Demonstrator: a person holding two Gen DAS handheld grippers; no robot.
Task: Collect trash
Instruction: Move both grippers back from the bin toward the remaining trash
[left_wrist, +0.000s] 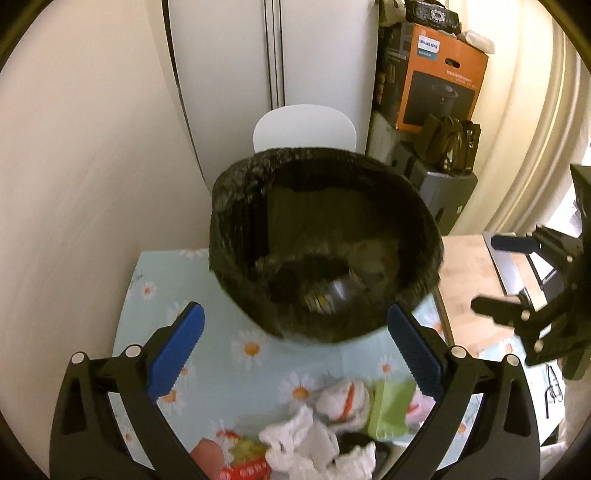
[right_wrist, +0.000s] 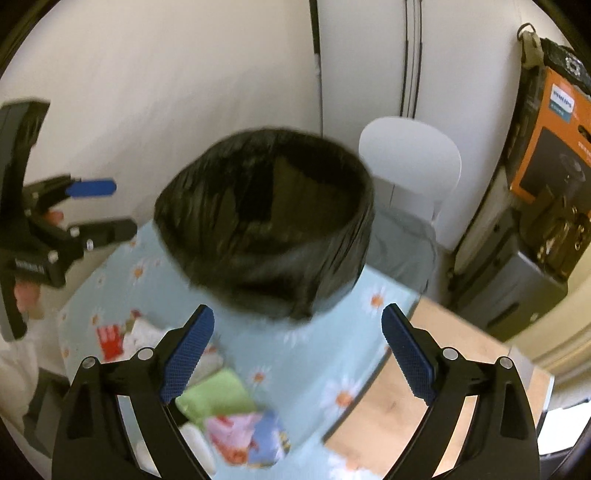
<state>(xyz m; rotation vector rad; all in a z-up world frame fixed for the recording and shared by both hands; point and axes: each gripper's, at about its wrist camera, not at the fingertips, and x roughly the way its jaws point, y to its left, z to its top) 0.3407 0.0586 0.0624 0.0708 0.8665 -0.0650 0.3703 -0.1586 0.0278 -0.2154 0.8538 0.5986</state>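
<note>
A bin lined with a black bag stands on the daisy-print tablecloth, with some trash inside; it also shows in the right wrist view. Loose trash lies in front of it: crumpled white tissues, a green wrapper, a red packet, and in the right wrist view a green wrapper and a pink-blue wrapper. My left gripper is open and empty, above the trash, facing the bin. My right gripper is open and empty, nearer the table's right edge.
A white chair stands behind the table by a white cabinet. An orange Philips box sits stacked on grey boxes at the right. A wooden surface lies right of the cloth.
</note>
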